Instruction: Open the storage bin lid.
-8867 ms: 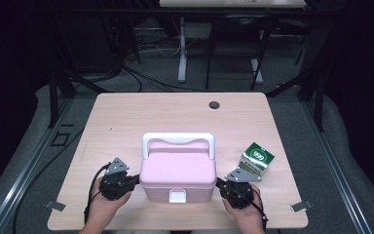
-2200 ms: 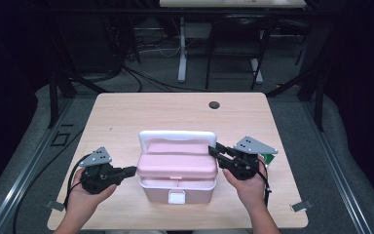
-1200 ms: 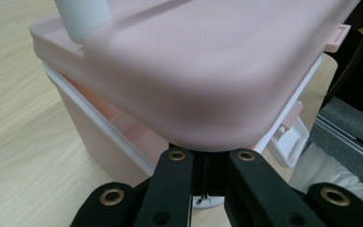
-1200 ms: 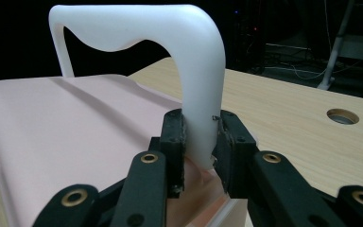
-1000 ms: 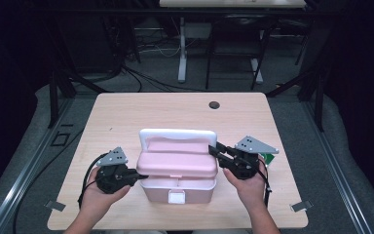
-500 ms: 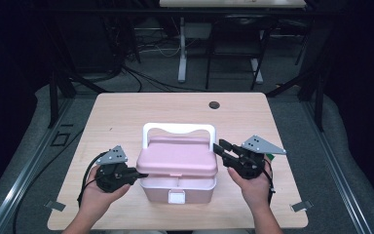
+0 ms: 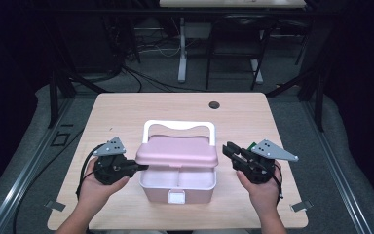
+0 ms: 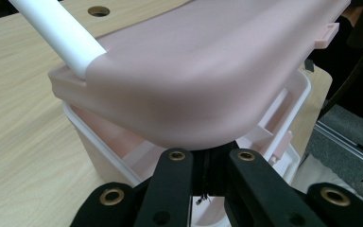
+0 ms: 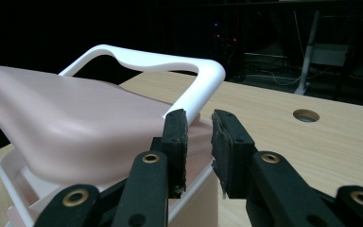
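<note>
A pink box (image 7: 177,187) with a white handle (image 7: 177,125) stands in the middle of the table. Its lid (image 7: 177,152) is lifted at the front, so the white compartments show. My left gripper (image 7: 143,166) is shut, its tips tucked under the lid's left edge. In the left gripper view the lid (image 8: 194,71) hangs over the left gripper (image 8: 203,153) and the box rim (image 8: 99,158). My right gripper (image 7: 226,148) is just right of the lid, clear of it. Its jaws have just been closing. In the right gripper view the right gripper (image 9: 198,118) keeps a narrow gap with nothing in it, next to the handle (image 9: 189,71).
A green packet (image 7: 250,145) peeks out behind the right gripper. A round cable hole (image 7: 214,105) sits near the table's far edge. Bare tabletop (image 7: 126,112) lies behind and beside the box. Dark table legs and cables fill the floor beyond.
The lid has lifted at the front and the box's inside now shows. My right gripper has drawn back to the right, off the lid. The left gripper has stayed put.
</note>
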### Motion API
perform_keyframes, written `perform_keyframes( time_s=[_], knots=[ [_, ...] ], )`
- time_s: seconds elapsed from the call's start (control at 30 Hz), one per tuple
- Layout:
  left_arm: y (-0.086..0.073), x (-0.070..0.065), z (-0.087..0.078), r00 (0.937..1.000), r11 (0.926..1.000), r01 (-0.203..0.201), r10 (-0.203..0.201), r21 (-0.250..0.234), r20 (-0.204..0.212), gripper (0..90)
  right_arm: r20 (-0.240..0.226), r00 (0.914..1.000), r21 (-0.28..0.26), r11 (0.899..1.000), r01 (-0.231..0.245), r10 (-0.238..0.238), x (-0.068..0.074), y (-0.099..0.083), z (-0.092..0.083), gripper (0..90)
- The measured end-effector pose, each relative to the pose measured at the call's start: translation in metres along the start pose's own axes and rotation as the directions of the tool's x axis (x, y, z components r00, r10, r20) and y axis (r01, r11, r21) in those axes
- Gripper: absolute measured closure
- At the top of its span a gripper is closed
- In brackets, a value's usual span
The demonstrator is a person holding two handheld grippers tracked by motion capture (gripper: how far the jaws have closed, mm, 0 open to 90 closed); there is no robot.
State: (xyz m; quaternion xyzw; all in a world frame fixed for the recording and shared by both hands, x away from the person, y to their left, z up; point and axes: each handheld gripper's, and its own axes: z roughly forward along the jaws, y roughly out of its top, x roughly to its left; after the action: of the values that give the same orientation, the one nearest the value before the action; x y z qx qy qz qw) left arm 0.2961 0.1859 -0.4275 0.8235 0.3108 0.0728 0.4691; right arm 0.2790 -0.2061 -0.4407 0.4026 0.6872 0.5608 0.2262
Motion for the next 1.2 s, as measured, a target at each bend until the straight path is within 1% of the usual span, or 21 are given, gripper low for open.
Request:
perform_keyframes(
  time_s=[0.03,0.07,0.1,0.13,0.17,0.2,0.23,0.3,0.33,0.37,0.4,0.53,0.6,0.63,0.7,0.73,0.77,0.83,0.9,1.1,1.2],
  knots=[
    [0.003,0.001,-0.001,1.0,1.0,0.005,-0.005,-0.001,0.001,90.0,0.006,1.0,0.004,1.0,-0.006,0.006,-0.001,-0.002,-0.002,77.1],
    [0.003,0.001,-0.001,1.0,1.0,0.005,-0.005,-0.001,0.001,90.0,0.006,1.0,0.004,1.0,-0.006,0.006,-0.001,-0.002,-0.002,77.1],
    [0.006,0.002,-0.001,1.0,1.0,0.007,-0.007,-0.002,-0.002,90.0,0.012,0.9999,0.015,1.0,-0.011,0.011,-0.001,-0.006,-0.003,79.3],
    [0.006,0.002,-0.001,1.0,1.0,0.007,-0.007,-0.002,-0.002,90.0,0.008,0.9999,0.012,1.0,-0.014,0.014,-0.001,-0.009,-0.003,80.1],
    [0.009,0.002,-0.002,1.0,1.0,0.007,-0.007,-0.002,-0.004,90.0,0.003,0.9999,0.028,1.0,-0.015,0.015,0.0,-0.012,-0.002,80.9],
    [0.009,0.002,-0.002,1.0,1.0,0.007,-0.007,-0.002,-0.004,90.0,0.003,0.9999,0.028,1.0,-0.015,0.015,0.0,-0.012,-0.002,80.9],
    [0.011,0.003,-0.002,0.9999,1.0,0.009,-0.009,-0.001,-0.006,90.0,0.007,1.0,0.057,0.998,0.001,-0.002,0.003,-0.018,-0.002,82.7],
    [0.013,0.003,-0.003,0.9999,1.0,0.01,-0.01,-0.001,-0.004,90.0,-0.01,1.0,0.066,0.998,0.003,-0.002,0.005,-0.023,0.0,84.5],
    [0.013,0.003,-0.003,0.9999,1.0,0.01,-0.01,-0.001,-0.004,90.0,-0.01,1.0,0.066,0.998,0.003,-0.002,0.005,-0.023,0.0,84.5],
    [0.014,0.004,-0.003,0.9999,1.0,0.009,-0.009,-0.002,-0.006,90.0,-0.014,0.9998,0.075,0.997,0.017,-0.016,0.007,-0.027,0.002,85.1],
    [0.015,0.004,-0.003,0.9999,1.0,0.009,-0.009,-0.004,-0.008,90.0,-0.016,0.9997,0.089,0.996,0.017,-0.016,0.008,-0.028,0.002,85.7],
    [0.018,0.005,-0.003,0.9999,0.9999,0.01,-0.01,-0.006,-0.01,90.0,-0.03,0.9994,0.093,0.995,0.022,-0.02,0.012,-0.032,0.005,86.4],
    [0.019,0.006,-0.003,0.9999,0.9999,0.01,-0.01,-0.007,-0.011,90.0,-0.037,0.9988,0.102,0.994,0.035,-0.031,0.015,-0.034,0.007,86.6],
    [0.02,0.006,-0.004,0.9999,0.9999,0.013,-0.013,-0.008,-0.01,90.0,-0.05,0.9982,0.104,0.994,0.038,-0.033,0.019,-0.037,0.009,86.6],
    [0.021,0.007,-0.004,0.9999,0.9999,0.012,-0.012,-0.009,-0.011,90.0,-0.062,0.9972,0.123,0.991,0.05,-0.043,0.022,-0.039,0.01,86.6],
    [0.021,0.007,-0.004,0.9999,0.9999,0.012,-0.012,-0.009,-0.011,90.0,-0.062,0.9972,0.123,0.991,0.05,-0.043,0.022,-0.039,0.01,86.6],
    [0.022,0.008,-0.004,0.9998,0.9998,0.014,-0.014,-0.012,-0.01,90.0,-0.079,0.9957,0.127,0.99,0.059,-0.049,0.025,-0.042,0.012,86.6],
    [0.023,0.008,-0.004,0.9998,0.9998,0.016,-0.017,-0.013,-0.011,90.0,-0.079,0.9954,0.127,0.99,0.064,-0.054,0.027,-0.044,0.013,86.6],
    [0.025,0.009,-0.004,0.9998,0.9998,0.016,-0.016,-0.015,-0.013,90.0,-0.096,0.9932,0.142,0.987,0.078,-0.065,0.031,-0.047,0.016,86.6],
    [0.028,0.011,-0.004,0.9997,0.9996,0.02,-0.02,-0.019,-0.01,90.0,-0.116,0.9919,0.145,0.987,0.068,-0.051,0.032,-0.051,0.019,86.8],
    [0.029,0.011,-0.004,0.9997,0.9996,0.021,-0.022,-0.02,-0.011,90.0,-0.118,0.9914,0.148,0.986,0.073,-0.056,0.034,-0.052,0.021,87.2]
  ],
)
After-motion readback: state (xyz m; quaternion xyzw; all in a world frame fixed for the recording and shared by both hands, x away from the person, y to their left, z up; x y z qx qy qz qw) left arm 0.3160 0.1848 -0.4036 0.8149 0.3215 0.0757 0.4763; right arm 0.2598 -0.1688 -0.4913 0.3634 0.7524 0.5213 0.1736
